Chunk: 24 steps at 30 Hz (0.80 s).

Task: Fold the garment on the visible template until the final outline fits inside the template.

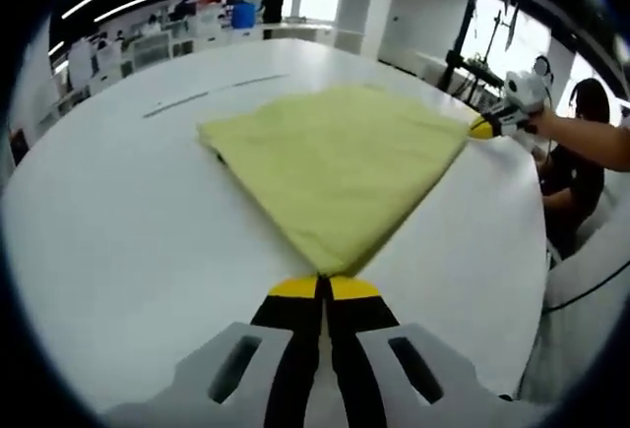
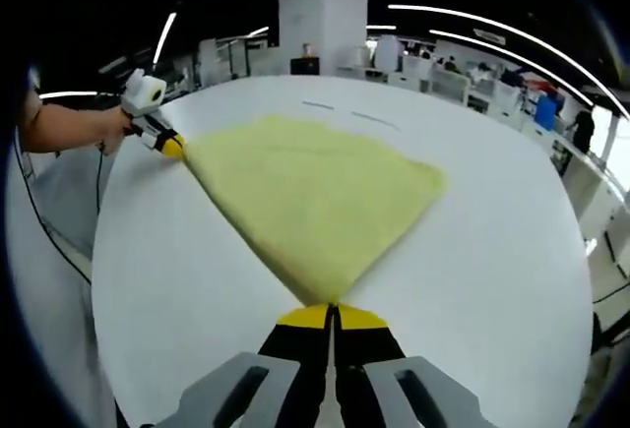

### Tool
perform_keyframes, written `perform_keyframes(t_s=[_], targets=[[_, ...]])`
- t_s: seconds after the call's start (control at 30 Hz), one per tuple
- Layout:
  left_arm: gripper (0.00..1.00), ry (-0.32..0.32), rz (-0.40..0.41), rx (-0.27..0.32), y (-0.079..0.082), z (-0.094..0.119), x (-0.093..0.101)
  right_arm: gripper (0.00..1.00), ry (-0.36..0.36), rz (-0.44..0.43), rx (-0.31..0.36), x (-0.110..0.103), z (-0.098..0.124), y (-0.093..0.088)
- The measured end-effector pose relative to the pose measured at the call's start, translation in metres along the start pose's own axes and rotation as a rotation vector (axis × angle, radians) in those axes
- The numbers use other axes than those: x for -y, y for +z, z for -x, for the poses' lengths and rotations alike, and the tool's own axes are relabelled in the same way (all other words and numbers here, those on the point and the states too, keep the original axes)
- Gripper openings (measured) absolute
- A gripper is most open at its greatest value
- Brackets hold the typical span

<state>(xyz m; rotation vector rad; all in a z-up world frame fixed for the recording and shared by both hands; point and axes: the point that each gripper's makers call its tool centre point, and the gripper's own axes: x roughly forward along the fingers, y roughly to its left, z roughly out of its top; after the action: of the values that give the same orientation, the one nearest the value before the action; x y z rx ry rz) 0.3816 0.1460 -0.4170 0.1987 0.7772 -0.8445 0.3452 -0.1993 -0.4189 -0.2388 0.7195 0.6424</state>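
the yellow garment [image 1: 335, 167] lies spread flat on the white worktop [image 1: 118, 221], roughly in the middle of its surface, well apart from every edge except on the side where the person stands. the cloth forms a folded, fan-like outline that narrows to a corner at each gripper.

left gripper [image 1: 324, 282]: in the left gripper view its two yellow-tipped jaws are pressed together on the near corner of the garment, and the cloth edge meets the tips directly. the fabric widens away from this pinch point toward the far side of the worktop.

right gripper [image 2: 332, 312]: in the right gripper view its jaws are likewise closed, pinching another corner of the garment at the tips. the cloth fans outward from that corner.

cross views: the right gripper also shows at the right of the left gripper view [image 1: 482, 129], held by a hand [image 1: 547, 123], with its yellow tip touching the garment's far right corner. the left gripper shows at the upper left of the right gripper view [image 2: 173, 146], held by a hand [image 2: 110, 124], with its tip on the garment's corner near the worktop edge.

two thin dark line marks [image 1: 212, 92] lie on the worktop beyond the garment, apart from it. the template outline itself cannot be made out. the cloth surface looks slightly blurred in both views.
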Motion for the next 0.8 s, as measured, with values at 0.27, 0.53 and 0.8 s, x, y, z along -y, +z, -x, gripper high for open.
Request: perform_keyframes(t_s=[0.27,0.53,0.8], targets=[[0.0,-0.026,-0.016,0.004,0.003,-0.004,0.019,0.0,-0.016,-0.021,0.004,0.005,0.015,-0.012],[0.0,-0.031,-0.004,0.009,-0.002,-0.005,0.027,0.0,-0.015,-0.029,0.007,0.005,0.025,-0.022],[0.0,-0.021,0.003,0.008,-0.006,-0.004,0.036,0.0,-0.007,-0.035,0.012,0.003,0.03,-0.026]])
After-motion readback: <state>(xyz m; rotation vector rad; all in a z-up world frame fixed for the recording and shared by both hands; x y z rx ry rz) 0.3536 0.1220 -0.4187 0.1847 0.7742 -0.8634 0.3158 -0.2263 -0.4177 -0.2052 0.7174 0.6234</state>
